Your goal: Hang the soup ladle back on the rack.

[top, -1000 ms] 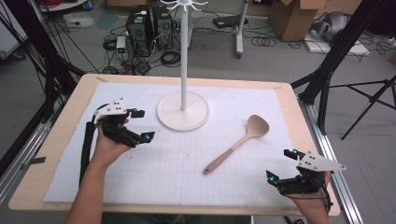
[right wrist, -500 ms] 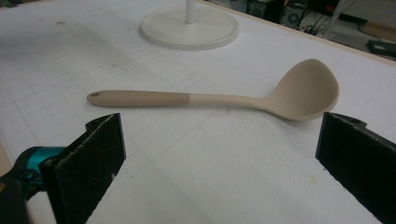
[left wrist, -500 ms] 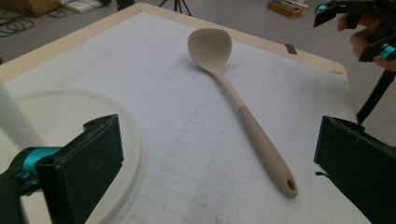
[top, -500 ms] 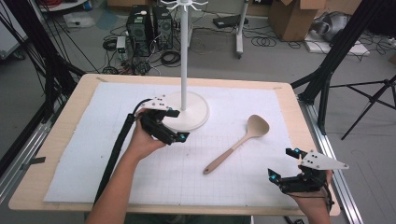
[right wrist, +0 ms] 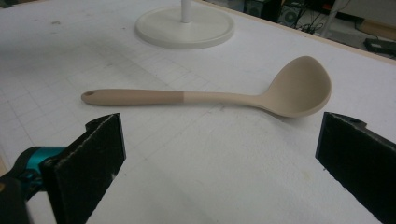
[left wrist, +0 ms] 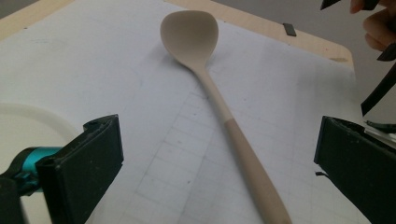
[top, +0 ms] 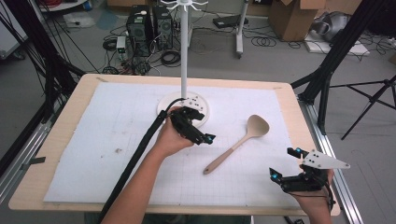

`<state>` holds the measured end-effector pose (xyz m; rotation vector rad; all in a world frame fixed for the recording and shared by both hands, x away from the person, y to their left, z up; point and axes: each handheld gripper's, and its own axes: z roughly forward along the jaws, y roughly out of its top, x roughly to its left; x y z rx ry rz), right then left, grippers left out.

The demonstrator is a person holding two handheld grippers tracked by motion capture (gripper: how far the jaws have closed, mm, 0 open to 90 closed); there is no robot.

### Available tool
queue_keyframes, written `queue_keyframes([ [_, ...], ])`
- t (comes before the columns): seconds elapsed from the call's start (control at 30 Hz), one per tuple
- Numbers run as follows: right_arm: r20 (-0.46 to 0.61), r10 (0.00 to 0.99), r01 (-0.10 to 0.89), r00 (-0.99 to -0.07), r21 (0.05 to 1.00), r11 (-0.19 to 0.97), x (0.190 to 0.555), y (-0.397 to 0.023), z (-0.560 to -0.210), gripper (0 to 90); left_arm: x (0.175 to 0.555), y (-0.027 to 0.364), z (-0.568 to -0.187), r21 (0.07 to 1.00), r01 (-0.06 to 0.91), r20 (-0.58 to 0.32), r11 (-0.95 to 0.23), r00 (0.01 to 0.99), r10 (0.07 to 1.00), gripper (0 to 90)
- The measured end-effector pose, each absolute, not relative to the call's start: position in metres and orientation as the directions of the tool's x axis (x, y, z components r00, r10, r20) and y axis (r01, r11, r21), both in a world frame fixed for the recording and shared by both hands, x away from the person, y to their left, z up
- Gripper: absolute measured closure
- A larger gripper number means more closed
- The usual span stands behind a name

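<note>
Beige ladle (top: 237, 144) lying flat on the white gridded mat (top: 102, 140), right of the table's centre, bowl (top: 257, 125) pointing away toward the far right, handle end (top: 208, 170) pointing back toward the near edge. Handle in two tones, paler toward the bowl, darker toward the tip, with a small hole at the tip in the right gripper view.

Left gripper (top: 198, 135) held low over the mat just left of the ladle, near the middle of the handle but not touching it, jaws spread wide and empty. In the left gripper view, ladle running up between the two black jaws, handle at the bottom, bowl at the top. Black cable trailing back along the person's left forearm (top: 140, 182).

Right gripper (top: 285, 163) near the table's front right corner, well apart from the ladle, jaws also wide open and empty, grey three-cornered plate on top. In the right gripper view, ladle lying crosswise beyond the open jaws.

White stand (top: 184, 56) with a round base (top: 201, 105) just behind the left hand (top: 170, 137), pole rising upright, hooks at the top.

Wooden table (top: 60, 135) under the mat. Beyond it, floor with cables, computer towers (top: 149, 23) and cardboard boxes (top: 292, 18).
</note>
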<state>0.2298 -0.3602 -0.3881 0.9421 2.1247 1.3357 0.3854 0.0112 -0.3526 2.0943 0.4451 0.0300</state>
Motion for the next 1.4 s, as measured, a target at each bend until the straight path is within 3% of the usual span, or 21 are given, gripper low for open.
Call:
queue_keyframes([
  [0.23, -0.017, 0.751, 0.315, -0.660, 0.901, 0.298, 0.231, -0.360, -0.391, 0.1, 0.385, -0.029, -0.362, 0.780, 0.300, -0.155, -0.549, 0.943, 0.296, 1.6],
  [0.77, -0.011, 0.752, 0.317, -0.659, 0.903, 0.291, 0.231, -0.362, -0.390, 0.1, 0.395, -0.087, -0.387, 0.645, 0.354, -0.157, -0.677, 0.929, 0.336, 1.6],
  [1.4, -0.012, 0.751, 0.321, -0.660, 0.900, 0.296, 0.232, -0.361, -0.392, 0.1, 0.394, -0.103, -0.407, 0.603, 0.356, -0.147, -0.714, 0.929, 0.339, 1.7],
])
